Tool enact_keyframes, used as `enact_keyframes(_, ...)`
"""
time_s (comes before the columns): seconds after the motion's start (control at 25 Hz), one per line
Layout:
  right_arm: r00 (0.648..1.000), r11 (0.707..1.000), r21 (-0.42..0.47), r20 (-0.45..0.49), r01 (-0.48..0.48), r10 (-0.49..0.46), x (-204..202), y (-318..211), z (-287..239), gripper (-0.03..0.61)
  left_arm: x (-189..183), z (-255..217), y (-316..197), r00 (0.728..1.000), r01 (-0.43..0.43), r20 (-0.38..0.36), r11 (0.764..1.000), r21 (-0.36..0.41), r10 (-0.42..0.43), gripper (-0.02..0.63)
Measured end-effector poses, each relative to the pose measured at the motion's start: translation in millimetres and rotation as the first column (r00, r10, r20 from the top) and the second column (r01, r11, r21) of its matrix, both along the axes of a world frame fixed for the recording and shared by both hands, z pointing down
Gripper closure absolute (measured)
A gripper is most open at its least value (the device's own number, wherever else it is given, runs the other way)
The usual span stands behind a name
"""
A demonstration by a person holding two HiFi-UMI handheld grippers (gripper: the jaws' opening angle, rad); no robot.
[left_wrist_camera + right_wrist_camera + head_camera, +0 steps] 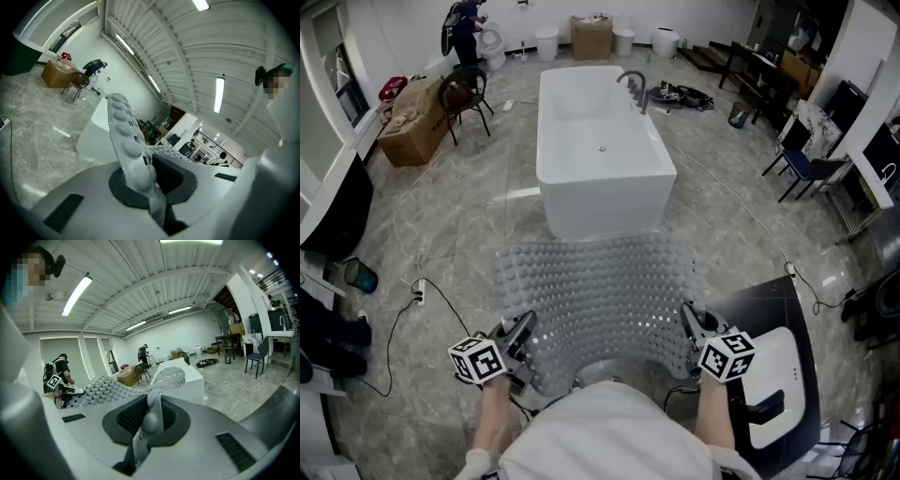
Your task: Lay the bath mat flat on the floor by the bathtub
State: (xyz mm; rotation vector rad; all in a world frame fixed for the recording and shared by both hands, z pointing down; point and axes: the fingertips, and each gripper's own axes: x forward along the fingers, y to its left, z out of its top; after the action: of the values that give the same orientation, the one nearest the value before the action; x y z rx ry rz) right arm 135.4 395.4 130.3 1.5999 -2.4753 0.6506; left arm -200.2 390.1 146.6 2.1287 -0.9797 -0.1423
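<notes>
The pale grey, knobbly rubber bath mat hangs spread between the two claws, above the grey marbled floor. The left claw is clamped tight on the mat's near left corner, and the studded edge rises upright out of its closed jaws. The right claw is pinched the same way on the near right corner. From both claws the mat stretches forward and curves inward along the near edge between them. Its far edge lies towards the white rectangular freestanding bathtub, which stands ahead of the claws and between them.
</notes>
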Motion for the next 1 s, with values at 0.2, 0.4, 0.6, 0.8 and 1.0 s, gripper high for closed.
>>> enact_keyframes(0.2,1.000,1.000,0.000,0.001,0.001,-0.001,-4,1,-1,0.540,-4,0,1,1.000,0.001,-0.002,1.000,-0.001,-0.001,0.572)
enact_keyframes(0.4,1.000,1.000,0.008,0.009,0.005,-0.005,-3,2,-3,0.539,-7,0,2,1.000,0.006,0.001,1.000,-0.005,-0.006,0.572)
enact_keyframes(0.6,1.000,1.000,0.005,0.030,-0.006,0.006,-5,0,-7,0.538,-11,-2,-2,1.000,0.003,0.005,1.000,-0.006,-0.003,0.572)
enact_keyframes(0.8,0.999,1.000,0.004,0.041,-0.030,0.030,-5,0,-4,0.539,-13,2,-5,1.000,-0.013,0.014,1.000,-0.010,0.013,0.572)
enact_keyframes(1.0,0.997,0.998,0.005,0.049,-0.061,0.061,-16,3,-5,0.538,-28,5,-8,0.999,-0.031,0.013,0.999,-0.018,0.032,0.572)
